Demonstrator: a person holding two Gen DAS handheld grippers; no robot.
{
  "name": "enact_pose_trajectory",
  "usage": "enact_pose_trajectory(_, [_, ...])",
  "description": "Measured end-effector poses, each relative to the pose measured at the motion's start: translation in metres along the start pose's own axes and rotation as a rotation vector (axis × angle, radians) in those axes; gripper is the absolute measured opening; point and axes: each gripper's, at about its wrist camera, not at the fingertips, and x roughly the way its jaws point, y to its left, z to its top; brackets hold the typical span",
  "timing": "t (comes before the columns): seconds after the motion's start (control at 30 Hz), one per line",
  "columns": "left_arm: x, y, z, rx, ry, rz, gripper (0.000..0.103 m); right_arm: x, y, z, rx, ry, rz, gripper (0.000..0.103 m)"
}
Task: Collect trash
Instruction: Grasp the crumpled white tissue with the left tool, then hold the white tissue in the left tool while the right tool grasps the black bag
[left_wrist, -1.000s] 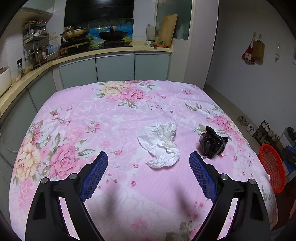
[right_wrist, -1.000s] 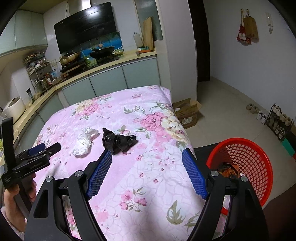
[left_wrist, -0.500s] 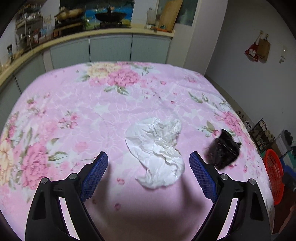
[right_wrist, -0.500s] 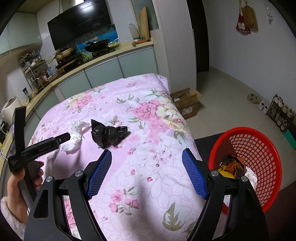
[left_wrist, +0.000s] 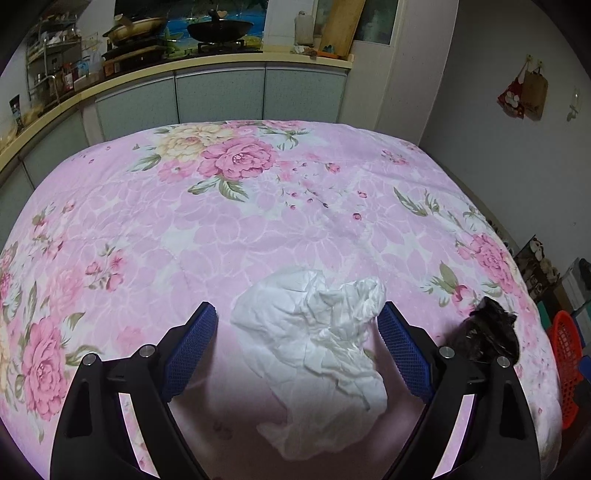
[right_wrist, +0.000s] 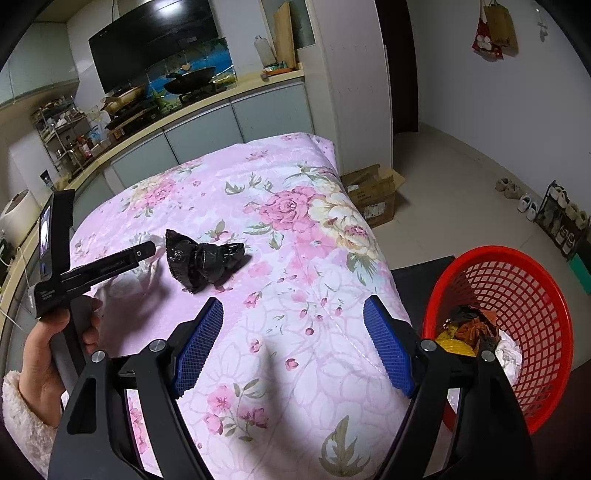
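Kitchen setting: a table (left_wrist: 258, 229) under a pink floral cloth, cabinets and stove behind, a red basket (right_wrist: 524, 302) on the floor off its right edge, already holding some trash. Left tool (left_wrist: 297, 347), jaws spread wide and empty, straddles a crumpled white tissue (left_wrist: 314, 339) lying flat on the cloth. The tissue's long axis runs roughly from the camera outward, slightly oblique, its broad end farther away. Right tool (right_wrist: 293, 347), likewise spread and empty, hovers above bare cloth near the basket. A black plastic wad (right_wrist: 201, 258) lies just right of the tissue, elongated across the right view. Step in hand, as judged: pickup of the tissue. Next move calls for lowering and closing across its narrower width.
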Motion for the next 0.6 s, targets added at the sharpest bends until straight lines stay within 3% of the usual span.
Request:
enact_pose_trajectory(0.1, [0.004,-0.001,-0.001,0.012,0.011,-0.006,0.056,0.003,0.000,-0.001,0.000,0.006,-0.002,0.076])
enact_pose_trajectory(0.13, [0.004,-0.001,-0.001,0.015,0.010,-0.006,0.052,0.004,0.001,-0.001,-0.002,0.009,-0.003,0.076])
enact_pose_trajectory(0.2, [0.003,-0.002,-0.001,0.028,0.011,-0.011,0.030,0.005,0.003,-0.002,-0.005,0.013,-0.005,0.076])
enact_pose_trajectory(0.27, [0.001,-0.004,-0.002,0.048,0.019,-0.010,0.017,0.006,0.006,-0.003,-0.012,0.013,-0.003,0.076])
enact_pose_trajectory(0.6, [-0.053,0.001,-0.032,0.082,-0.040,0.020,0.013,0.015,0.031,0.004,-0.087,0.015,0.017,0.076])
